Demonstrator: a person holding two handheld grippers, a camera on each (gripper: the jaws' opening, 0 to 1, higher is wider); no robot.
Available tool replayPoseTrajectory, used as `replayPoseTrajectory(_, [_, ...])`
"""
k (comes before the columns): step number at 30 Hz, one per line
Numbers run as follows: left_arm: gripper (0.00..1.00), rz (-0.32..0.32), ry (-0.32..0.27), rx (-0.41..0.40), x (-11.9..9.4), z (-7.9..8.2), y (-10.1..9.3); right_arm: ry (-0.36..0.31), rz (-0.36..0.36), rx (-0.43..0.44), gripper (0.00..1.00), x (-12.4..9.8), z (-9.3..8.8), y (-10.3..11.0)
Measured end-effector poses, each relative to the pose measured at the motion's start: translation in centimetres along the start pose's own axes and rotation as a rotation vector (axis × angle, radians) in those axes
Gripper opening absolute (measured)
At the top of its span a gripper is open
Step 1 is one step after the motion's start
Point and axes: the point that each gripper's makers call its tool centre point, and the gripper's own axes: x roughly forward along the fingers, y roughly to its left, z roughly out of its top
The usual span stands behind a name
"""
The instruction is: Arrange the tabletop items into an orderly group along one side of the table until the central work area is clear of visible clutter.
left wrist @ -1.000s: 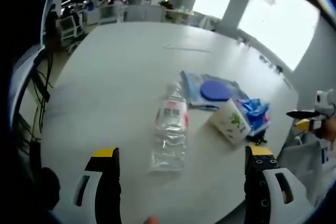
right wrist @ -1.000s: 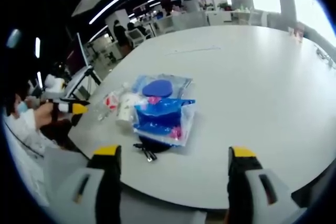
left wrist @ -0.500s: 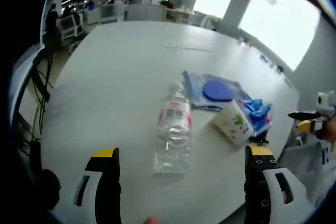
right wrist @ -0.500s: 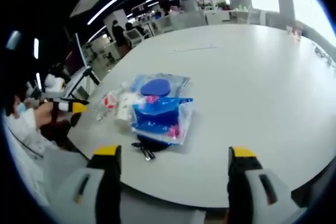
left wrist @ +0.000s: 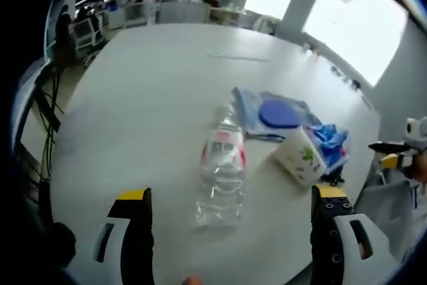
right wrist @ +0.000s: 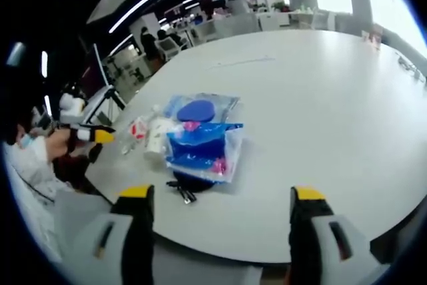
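In the left gripper view, the left gripper (left wrist: 230, 231) has its jaws wide apart and holds nothing, and a clear plastic bottle (left wrist: 221, 173) lies on its side on the white table (left wrist: 147, 91) just ahead of them. Beside the bottle sit a small white box (left wrist: 298, 156) and a clear bag with a blue disc (left wrist: 279, 114). In the right gripper view, the right gripper (right wrist: 220, 231) is also wide and empty, with the blue bag pile (right wrist: 200, 148) near the table edge ahead of it.

Bare white table (right wrist: 333, 105) across the far and right portions, open to passage. Obstacles clustered near one edge: clear bottle (left wrist: 221, 171) lying flat, white cup (left wrist: 297, 156), blue bags (right wrist: 200, 145), dark clips (right wrist: 183, 190) beside them.
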Motion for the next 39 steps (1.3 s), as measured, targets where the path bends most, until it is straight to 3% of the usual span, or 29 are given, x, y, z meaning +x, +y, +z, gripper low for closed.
replayPoseTrajectory(39, [0.95, -0.023, 0.098, 0.050, 4.2, 0.3, -0.6, 0.002, -0.036, 0.054, 0.81, -0.6, -1.0, -0.9])
